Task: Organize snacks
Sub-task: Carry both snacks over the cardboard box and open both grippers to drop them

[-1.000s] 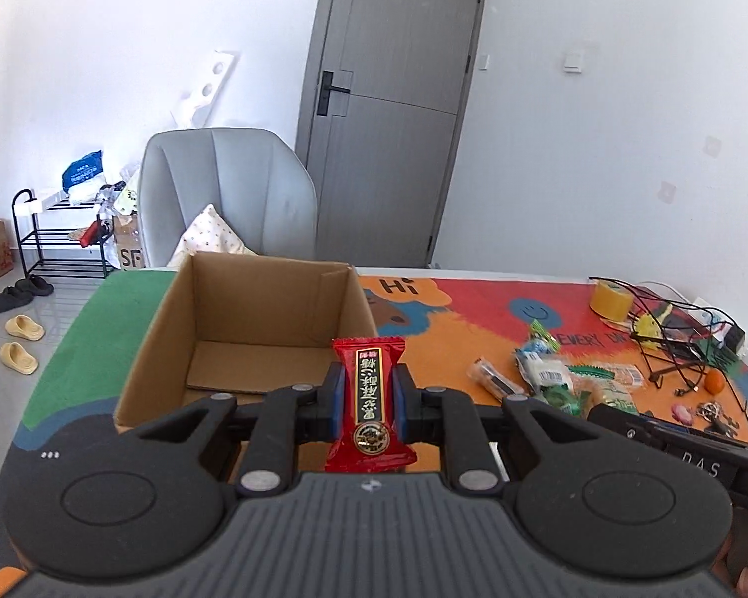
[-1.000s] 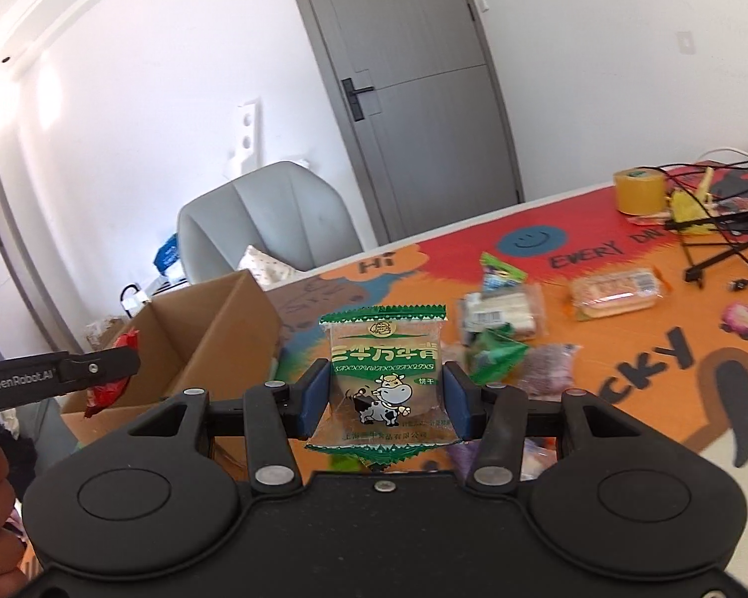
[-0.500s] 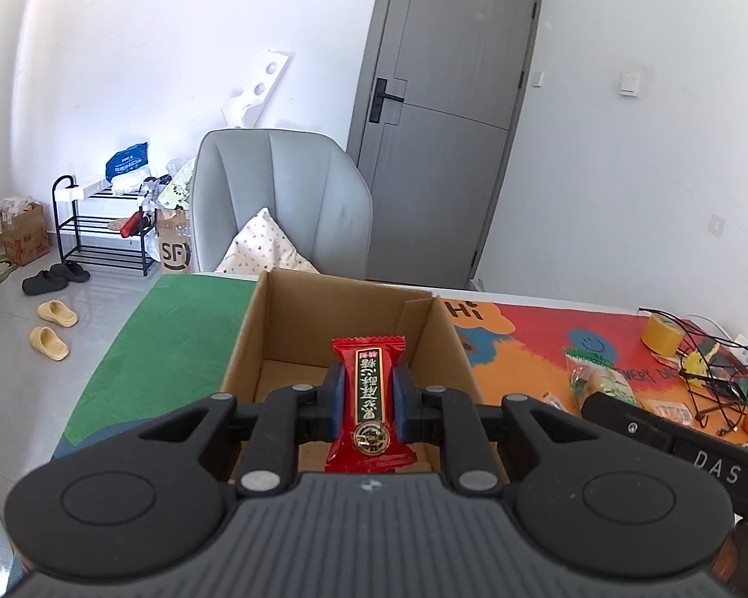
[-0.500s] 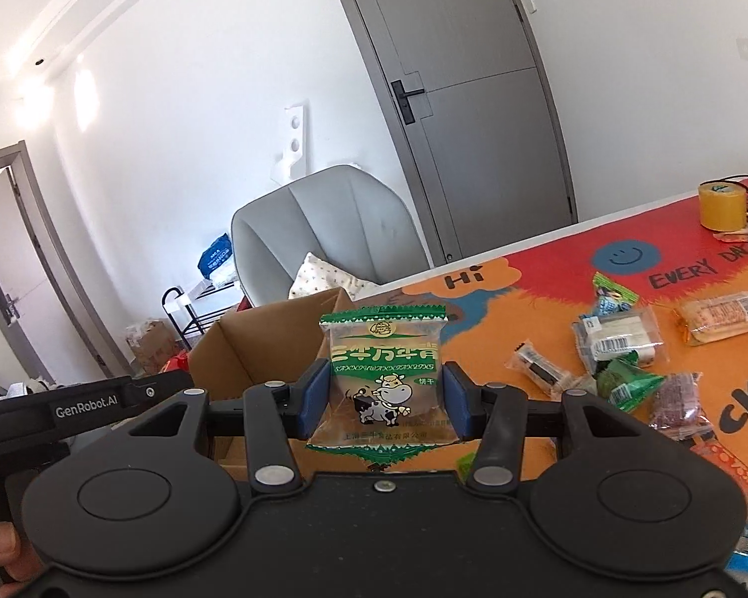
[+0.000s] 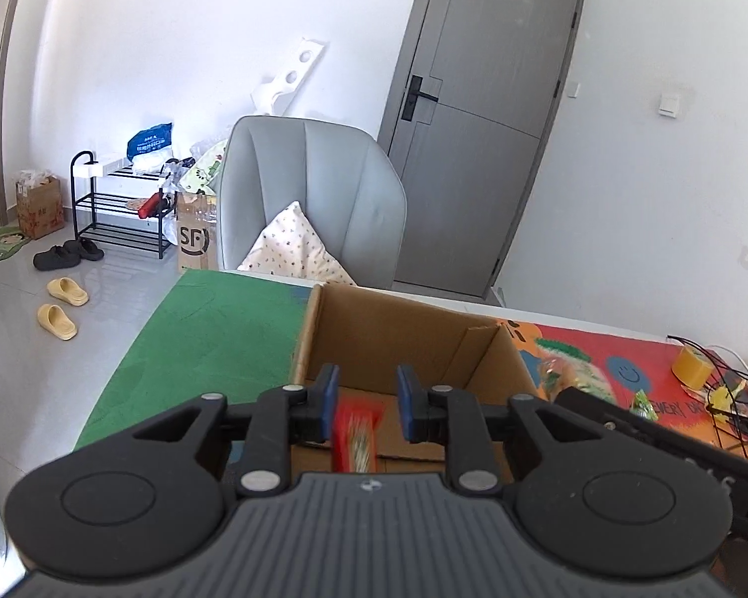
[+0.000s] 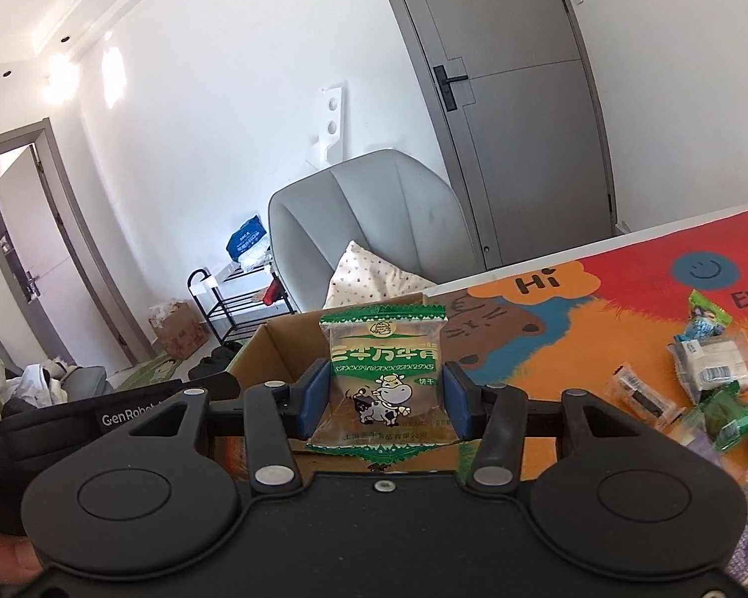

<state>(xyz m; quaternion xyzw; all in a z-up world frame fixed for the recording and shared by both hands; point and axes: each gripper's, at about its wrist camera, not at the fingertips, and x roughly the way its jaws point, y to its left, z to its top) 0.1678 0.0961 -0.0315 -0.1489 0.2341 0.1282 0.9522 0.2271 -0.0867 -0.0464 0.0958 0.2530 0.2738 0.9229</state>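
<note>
Red wrapper first: through the left wrist camera I see the red snack packet blurred and dropping away below my left tool, whose jaws are opening with the blue pads standing clear of it on both sides, so nothing is pinched there. It is falling inside the cardboard box, which sits on the surface with its green mat, so I judge this hand's drop-off to be in hand and nearly finished. Through the right wrist camera, my right tool pinches the green cow-print biscuit packet upright between its pads, held above the box's near rim. The next move, as I read it, calls for carrying that packet over the box mouth and spreading the jaws there. Only this view shows the loose snacks waiting on the orange mat to the right; only the left view shows the box floor and the packet landing.
</note>
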